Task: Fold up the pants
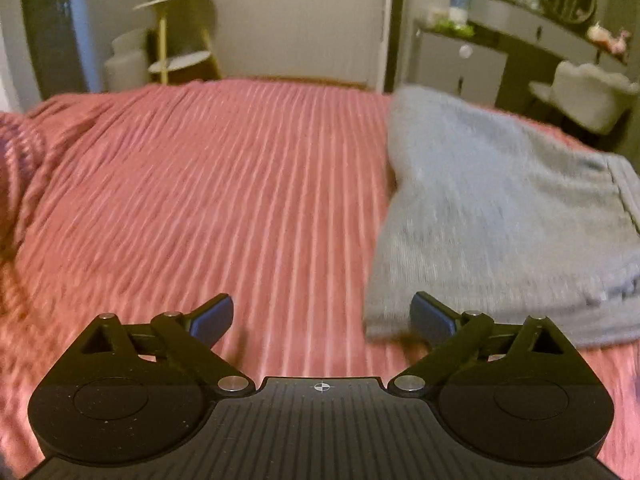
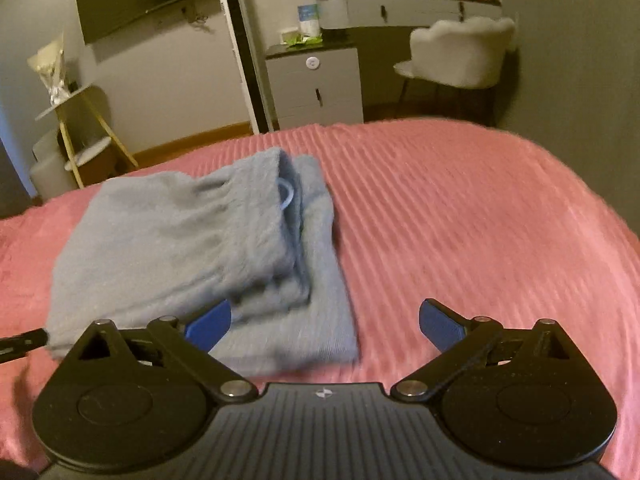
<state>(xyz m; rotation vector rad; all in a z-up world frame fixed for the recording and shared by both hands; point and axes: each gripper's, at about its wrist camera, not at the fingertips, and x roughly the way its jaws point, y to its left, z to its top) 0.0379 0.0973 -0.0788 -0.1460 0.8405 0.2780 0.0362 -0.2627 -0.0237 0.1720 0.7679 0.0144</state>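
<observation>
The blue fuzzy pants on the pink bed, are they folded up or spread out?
Folded. The blue fuzzy pants lie as a compact stack of layers on the pink ribbed bedspread, waistband doubled over on top, no legs stretched out.

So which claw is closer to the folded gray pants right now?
Roughly equal; the left looks marginally nearer. The left claw stands open with its right finger over the near left corner of the pants. The right claw is open, spanning their near right corner.
</observation>
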